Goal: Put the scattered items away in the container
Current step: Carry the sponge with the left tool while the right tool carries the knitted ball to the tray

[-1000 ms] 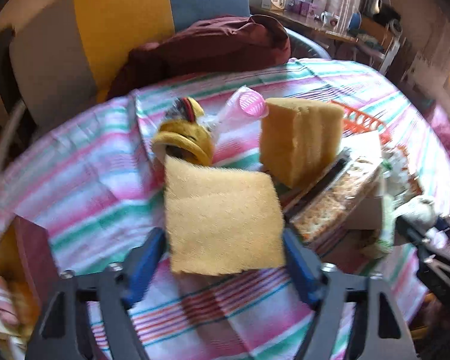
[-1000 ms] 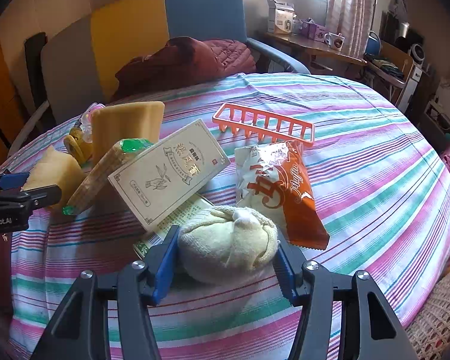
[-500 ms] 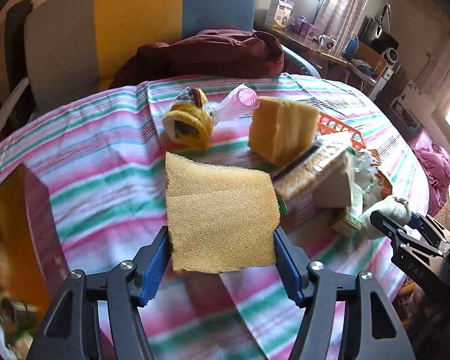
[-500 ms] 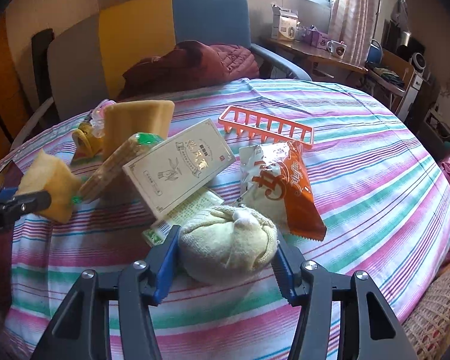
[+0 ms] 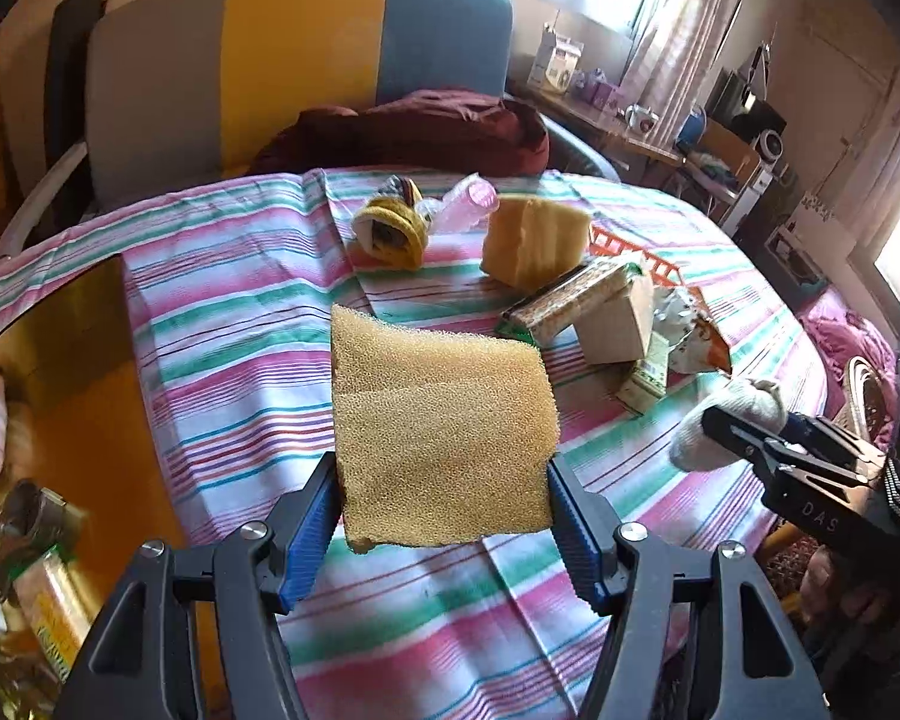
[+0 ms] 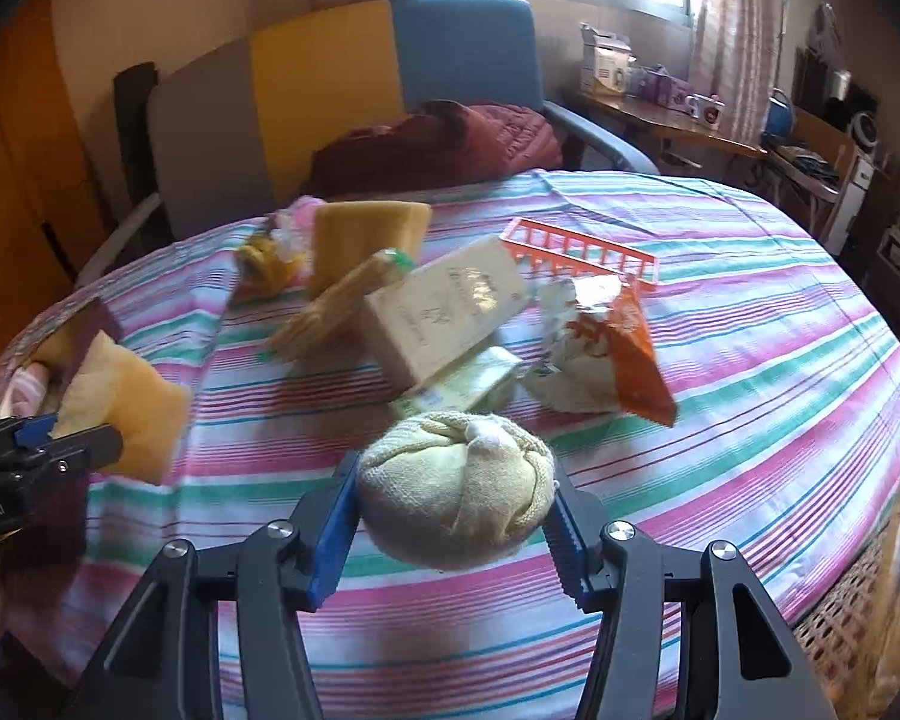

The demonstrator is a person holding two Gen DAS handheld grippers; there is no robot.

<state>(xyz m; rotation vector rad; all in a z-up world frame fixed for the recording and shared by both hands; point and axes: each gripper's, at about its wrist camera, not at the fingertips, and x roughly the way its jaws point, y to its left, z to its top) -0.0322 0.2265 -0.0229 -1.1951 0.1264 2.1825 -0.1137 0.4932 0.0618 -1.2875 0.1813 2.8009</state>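
1. Left hand-held gripper: jaws set wide and clamped on a flat yellow sponge, blue pads pressing both its side edges. The sponge hangs clear above the striped surface.
2. Right hand-held gripper: jaws part-way in, clamped on a cream rolled sock, also held up off the cloth.
3. So both loads are mid-carry. This looks like the transport step, with two items on their way at once.
4. The container, an orange-walled box, sits at the left edge of the surface, just beside the left gripper's path. Some things already lie inside, though they are too blurred to name.
5. Left on the surface: a second sponge block, a yellow knit bundle, a cracker pack, a cardboard box, a snack bag and an orange rack.
6. Next move, by my reading: swing the sponge over the container's rim, spread the jaws and drop it. The sock follows from the right and has farther to travel.
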